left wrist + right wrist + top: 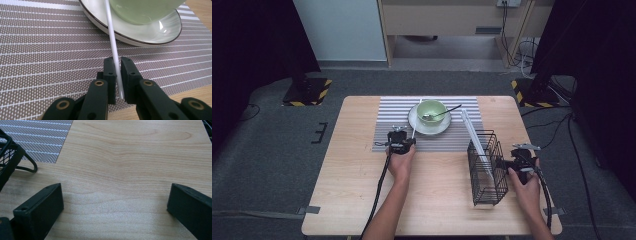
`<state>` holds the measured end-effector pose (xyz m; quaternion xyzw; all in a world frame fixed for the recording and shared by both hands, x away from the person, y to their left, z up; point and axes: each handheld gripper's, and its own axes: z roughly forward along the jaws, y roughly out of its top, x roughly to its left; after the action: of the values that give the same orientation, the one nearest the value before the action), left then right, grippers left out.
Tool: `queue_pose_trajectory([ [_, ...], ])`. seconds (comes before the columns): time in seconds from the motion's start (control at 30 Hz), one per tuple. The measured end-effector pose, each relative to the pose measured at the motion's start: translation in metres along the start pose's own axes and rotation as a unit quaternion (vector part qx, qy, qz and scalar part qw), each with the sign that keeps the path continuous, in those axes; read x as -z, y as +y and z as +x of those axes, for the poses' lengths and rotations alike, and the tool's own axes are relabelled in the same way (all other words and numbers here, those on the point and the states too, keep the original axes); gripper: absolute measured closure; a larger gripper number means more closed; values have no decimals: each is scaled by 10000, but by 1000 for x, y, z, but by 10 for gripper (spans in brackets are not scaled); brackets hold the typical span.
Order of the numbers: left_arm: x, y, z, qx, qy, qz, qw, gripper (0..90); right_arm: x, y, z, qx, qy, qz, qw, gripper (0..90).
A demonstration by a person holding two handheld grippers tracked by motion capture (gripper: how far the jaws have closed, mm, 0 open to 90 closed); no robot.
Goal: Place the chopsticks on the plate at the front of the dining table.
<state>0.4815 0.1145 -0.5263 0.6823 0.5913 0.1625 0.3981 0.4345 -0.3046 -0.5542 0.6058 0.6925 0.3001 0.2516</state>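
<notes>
Left gripper point(118, 75) pinches the near end of a white chopstick point(112, 40), long axis running straight ahead onto the saucer point(172, 30) rim beside the green bowl point(431, 111). Right gripper point(115, 202) hangs wide open, holding nothing, right of the black wire rack point(486, 167) (rack already holds probably another stick). The rack lies right of the saucer and nearer the person.

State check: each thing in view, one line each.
left gripper: shut on white chopstick
white chopstick: gripped near its end, leaning on the plate rim
right gripper: open, holding nothing, over bare table beside the rack
green bowl: upright on plate, spoon inside
wire rack: upright, a white chopstick leaning in it
</notes>
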Motion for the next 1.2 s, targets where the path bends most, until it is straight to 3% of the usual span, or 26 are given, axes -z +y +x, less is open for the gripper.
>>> queue_pose_trajectory([
  [0.2,-2,0,-7,-170,79,6,9998,804,0,0,0,1,2,-1,10000,7],
  [1.2,-10,0,-19,-140,14,-83,9999,750,0,0,0,0,1,0,10000,7],
])
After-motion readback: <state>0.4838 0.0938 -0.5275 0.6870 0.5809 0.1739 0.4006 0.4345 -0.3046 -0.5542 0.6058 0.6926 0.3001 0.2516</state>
